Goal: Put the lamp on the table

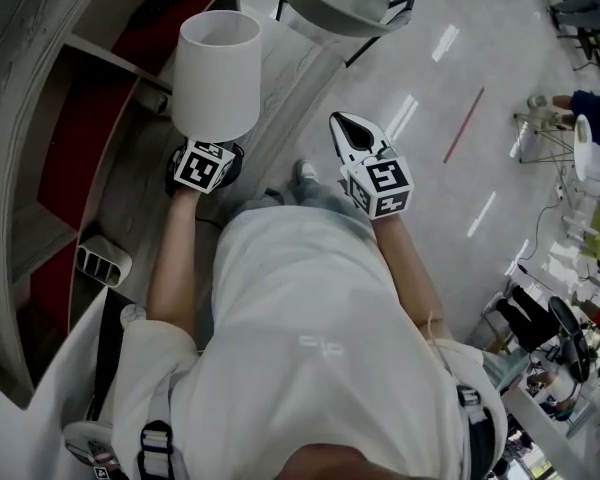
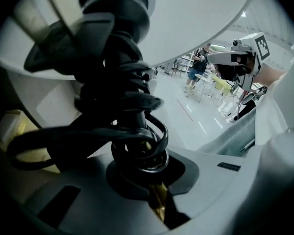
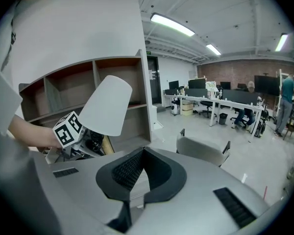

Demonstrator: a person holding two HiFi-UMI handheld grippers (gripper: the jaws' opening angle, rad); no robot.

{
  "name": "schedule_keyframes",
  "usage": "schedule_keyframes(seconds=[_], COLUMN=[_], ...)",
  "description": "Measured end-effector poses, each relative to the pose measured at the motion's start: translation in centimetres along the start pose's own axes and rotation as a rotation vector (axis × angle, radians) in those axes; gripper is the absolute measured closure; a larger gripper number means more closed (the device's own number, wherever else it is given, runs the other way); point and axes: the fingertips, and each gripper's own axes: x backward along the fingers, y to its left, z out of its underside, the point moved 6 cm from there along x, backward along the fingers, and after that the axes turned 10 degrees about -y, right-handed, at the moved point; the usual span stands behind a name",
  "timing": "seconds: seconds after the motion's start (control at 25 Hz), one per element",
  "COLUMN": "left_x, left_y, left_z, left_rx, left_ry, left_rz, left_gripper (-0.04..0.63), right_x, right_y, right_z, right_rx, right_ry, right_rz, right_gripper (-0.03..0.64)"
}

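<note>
The lamp has a white drum shade (image 1: pixel 218 73) and a brass stem (image 2: pixel 159 205) with a black cord (image 2: pixel 132 106) coiled round it. My left gripper (image 1: pixel 210 151) is shut on that stem just under the shade and holds the lamp up in front of the shelf unit. In the right gripper view the tilted shade (image 3: pixel 106 106) shows at the left, above the left gripper's marker cube (image 3: pixel 68 129). My right gripper (image 1: pixel 342 124) hangs to the lamp's right, apart from it. Its jaws meet at the tips with nothing between them (image 3: pixel 143 153).
A curved wooden shelf unit (image 1: pixel 70 118) with red back panels fills the left side. A grey shell chair (image 1: pixel 335 3) stands ahead on the pale floor. Desks, office chairs and people (image 3: pixel 287 97) are far off at the right.
</note>
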Motion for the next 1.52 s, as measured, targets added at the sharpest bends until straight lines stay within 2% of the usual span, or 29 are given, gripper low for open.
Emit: schedule_keyframes(seconds=[0.32,0.76,1.0,1.16,1.36,1.52], left_x=[-1.9,-2.9,-3.1,-3.7,-2.8,-2.4], left_y=[0.6,1.0,0.9,-0.1,1.0,1.2], left_z=[1.1,2.0,2.8,4.3,3.6,3.7], left_rx=[-0.038,-0.111,-0.127,-0.085,-0.111,-0.094], left_ry=[-0.012,0.002,0.006,0.009,-0.027,-0.037], left_rz=[0.056,0.039,0.051,0.107,0.058,0.048], left_gripper=[0.56,0.558,0.558,0.558,0.555,0.551], right_x=[1.9,3.4,3.2,2.7,1.7,1.0], right_y=[0.2,0.5,0.6,0.6,1.1,1.4], right_z=[1.1,1.9,1.7,1.7,1.8,1.7], right_rx=[-0.015,-0.024,-0.021,-0.018,-0.013,-0.009], right_ry=[0.023,0.038,0.045,0.051,0.06,0.062], right_rz=[0.081,0.125,0.126,0.114,0.091,0.072], right_gripper=[0.589,0.589,0.589,0.589,0.589,0.589])
